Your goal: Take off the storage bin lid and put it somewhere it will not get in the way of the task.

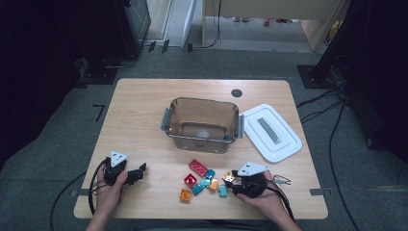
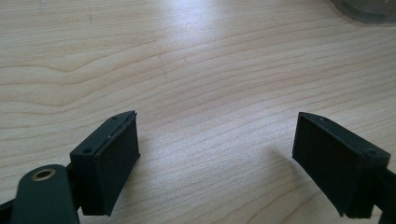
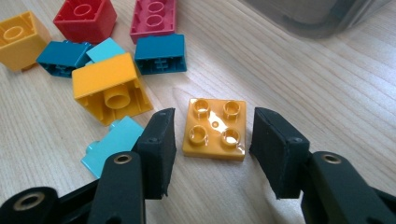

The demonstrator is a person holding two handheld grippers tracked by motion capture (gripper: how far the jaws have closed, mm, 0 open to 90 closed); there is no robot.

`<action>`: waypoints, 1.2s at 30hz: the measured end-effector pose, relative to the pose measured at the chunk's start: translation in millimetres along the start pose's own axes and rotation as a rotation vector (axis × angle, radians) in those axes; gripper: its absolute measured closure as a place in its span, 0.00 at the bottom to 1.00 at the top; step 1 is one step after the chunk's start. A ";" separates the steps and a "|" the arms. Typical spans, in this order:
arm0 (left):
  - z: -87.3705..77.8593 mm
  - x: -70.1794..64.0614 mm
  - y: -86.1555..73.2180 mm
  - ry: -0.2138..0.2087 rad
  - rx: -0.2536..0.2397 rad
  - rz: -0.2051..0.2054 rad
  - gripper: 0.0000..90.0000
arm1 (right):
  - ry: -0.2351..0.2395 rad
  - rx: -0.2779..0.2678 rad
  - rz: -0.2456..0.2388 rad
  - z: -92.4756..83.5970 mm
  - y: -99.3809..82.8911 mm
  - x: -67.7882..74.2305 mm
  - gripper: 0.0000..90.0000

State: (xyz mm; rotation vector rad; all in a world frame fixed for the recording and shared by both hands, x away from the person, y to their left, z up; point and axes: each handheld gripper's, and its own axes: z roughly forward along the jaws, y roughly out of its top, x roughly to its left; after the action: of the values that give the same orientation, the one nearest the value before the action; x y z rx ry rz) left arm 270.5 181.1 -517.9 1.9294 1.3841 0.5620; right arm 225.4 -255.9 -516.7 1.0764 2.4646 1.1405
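Right gripper view showed the right gripper [image 3: 212,144] low in the frame, its jaws apart on both sides of a flat orange four-stud brick [image 3: 215,129] that lay on the wooden table [image 3: 327,88] at the centre. Small gaps remained between the pads and the brick, so it was not clamped. Other bricks [image 3: 112,56] lay at the upper left. In the high view, the left gripper [image 1: 139,172] rested at the lower left, its jaws wide apart over bare wood.
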 end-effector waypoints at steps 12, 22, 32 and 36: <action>0.0 -0.1 0.0 0.000 0.000 0.002 0.16 | 0.014 -0.002 -0.012 -1.6 0.4 0.2 0.67; 0.1 -0.5 0.0 0.003 0.001 0.004 0.16 | 0.024 -0.081 0.005 -27.0 21.1 -6.5 0.67; 0.1 -0.5 0.0 0.003 0.001 0.004 0.16 | 0.029 -0.154 -0.015 -59.5 53.5 -11.6 0.67; 0.1 -0.5 0.0 0.003 0.002 0.005 0.16 | 0.034 -0.181 -0.030 -69.9 68.5 -12.1 0.67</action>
State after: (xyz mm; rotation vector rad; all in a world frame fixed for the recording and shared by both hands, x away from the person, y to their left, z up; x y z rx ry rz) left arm 270.4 180.7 -517.9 1.9343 1.3827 0.5665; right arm 237.5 -274.7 -420.6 0.9722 2.3401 1.3527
